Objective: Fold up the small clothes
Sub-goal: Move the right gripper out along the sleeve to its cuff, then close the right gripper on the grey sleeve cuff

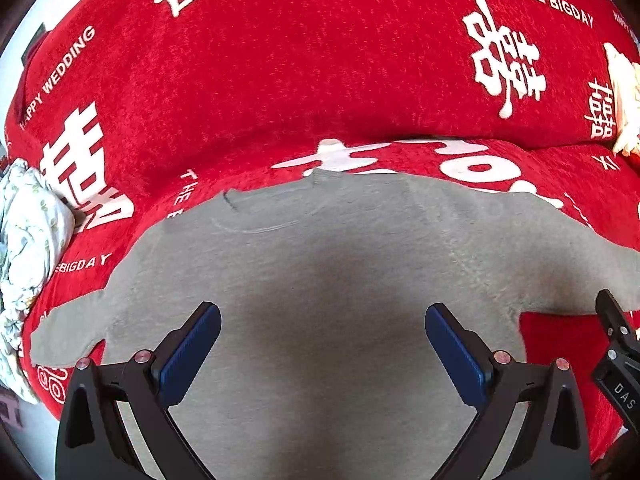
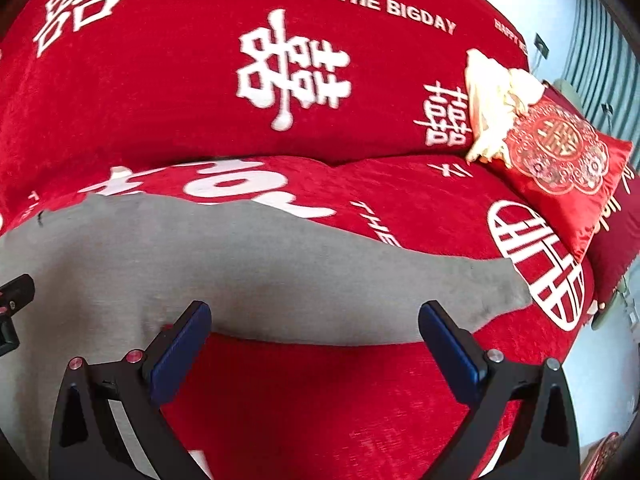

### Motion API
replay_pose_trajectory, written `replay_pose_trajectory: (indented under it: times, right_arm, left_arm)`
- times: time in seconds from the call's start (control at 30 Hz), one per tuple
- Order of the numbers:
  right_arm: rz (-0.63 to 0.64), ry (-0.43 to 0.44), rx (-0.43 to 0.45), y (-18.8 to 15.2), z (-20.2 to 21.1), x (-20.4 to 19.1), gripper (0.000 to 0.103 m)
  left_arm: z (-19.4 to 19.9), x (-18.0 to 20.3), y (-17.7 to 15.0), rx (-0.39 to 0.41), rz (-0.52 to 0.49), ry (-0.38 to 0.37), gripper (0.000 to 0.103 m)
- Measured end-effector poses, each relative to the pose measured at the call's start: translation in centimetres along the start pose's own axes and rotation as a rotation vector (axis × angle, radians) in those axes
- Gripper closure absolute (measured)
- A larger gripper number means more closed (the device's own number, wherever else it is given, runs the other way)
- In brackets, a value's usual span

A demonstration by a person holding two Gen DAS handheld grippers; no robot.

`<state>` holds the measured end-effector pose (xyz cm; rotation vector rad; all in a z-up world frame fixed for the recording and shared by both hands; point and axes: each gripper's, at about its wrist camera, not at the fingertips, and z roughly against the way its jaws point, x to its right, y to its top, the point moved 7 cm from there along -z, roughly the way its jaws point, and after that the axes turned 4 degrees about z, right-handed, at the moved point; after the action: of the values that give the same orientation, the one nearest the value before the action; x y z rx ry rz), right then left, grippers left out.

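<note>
A grey T-shirt [image 1: 320,280] lies spread flat on the red sofa seat, collar toward the backrest, sleeves out to both sides. My left gripper [image 1: 322,316] is open and empty, hovering over the middle of the shirt. My right gripper [image 2: 314,314] is open and empty over the shirt's right sleeve [image 2: 440,292] and its lower edge, with red seat cover between the fingers. The right gripper's body shows at the right edge of the left wrist view [image 1: 618,356]; the left gripper's body shows at the left edge of the right wrist view [image 2: 12,312].
The sofa has a red cover [image 1: 280,80] with white characters and lettering. A crumpled white floral cloth [image 1: 28,240] lies on the left. A cream garment [image 2: 492,108] and a red embroidered cushion [image 2: 560,168] sit at the right end.
</note>
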<state>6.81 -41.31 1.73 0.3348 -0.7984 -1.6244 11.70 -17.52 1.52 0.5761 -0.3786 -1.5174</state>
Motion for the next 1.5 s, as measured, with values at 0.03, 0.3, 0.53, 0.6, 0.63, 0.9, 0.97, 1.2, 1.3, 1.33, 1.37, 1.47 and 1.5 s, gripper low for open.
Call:
replay_pose_trajectory:
  times: [0.03, 0.3, 0.53, 0.6, 0.63, 0.9, 0.97, 1.2, 1.3, 1.33, 1.37, 1.47, 1.5]
  right_arm:
    - [-0.007, -0.003, -0.003, -0.1, -0.2, 0.5, 0.0]
    - [-0.058, -0.025, -0.031, -0.9, -1.9, 4.2, 0.0]
    - [-0.102, -0.041, -0.051, -1.5, -3.2, 7.3, 0.0]
    - [-0.116, -0.051, -0.057, -1.7, -3.5, 8.3, 0.0]
    - [-0.125, -0.051, -0.061, -1.7, -3.7, 8.8, 0.0]
    - [-0.247, -0.092, -0.093, -2.8, -5.6, 14.3, 0.0]
    - [-0.287, -0.096, -0.109, -3.3, -6.1, 15.7, 0.0]
    - [-0.516, 0.218, -0.175, -5.6, -8.7, 16.4, 0.023]
    - [-0.612, 0.298, -0.177, -6.1, -10.5, 16.7, 0.026]
    - [-0.641, 0.33, -0.148, -5.8, -10.8, 17.0, 0.027]
    - [-0.669, 0.362, -0.123, -5.4, -11.0, 17.1, 0.028]
    - [-0.718, 0.395, -0.093, -4.3, -12.1, 17.9, 0.036]
    - [-0.725, 0.394, -0.086, -3.9, -12.5, 18.1, 0.045]
  left_arm:
    - [-0.1, 0.3, 0.0, -0.001, -0.005, 0.001, 0.0]
    - [-0.6, 3.8, -0.1, -0.015, -0.052, 0.001, 0.001]
    - [-0.8, 6.8, 0.2, -0.02, -0.088, -0.01, 0.0]
    - [-0.9, 7.6, 0.3, -0.021, -0.094, -0.016, 0.0]
    - [-0.9, 8.0, 0.4, -0.019, -0.097, -0.017, 0.0]
    - [-1.1, 10.0, 0.6, -0.018, -0.132, -0.019, 0.0]
    - [-1.1, 10.4, 0.6, -0.018, -0.139, -0.02, 0.0]
    - [-1.5, 11.4, 0.5, -0.029, -0.145, -0.022, 0.0]
    - [-1.6, 11.6, 0.5, -0.027, -0.152, -0.02, 0.0]
    - [-1.6, 11.7, 0.5, -0.026, -0.153, -0.02, 0.0]
    - [-1.7, 11.7, 0.6, -0.026, -0.154, -0.019, 0.0]
    - [-2.1, 11.7, 0.5, -0.037, -0.153, -0.014, 0.001]
    - [-2.1, 11.7, 0.5, -0.038, -0.152, -0.013, 0.001]
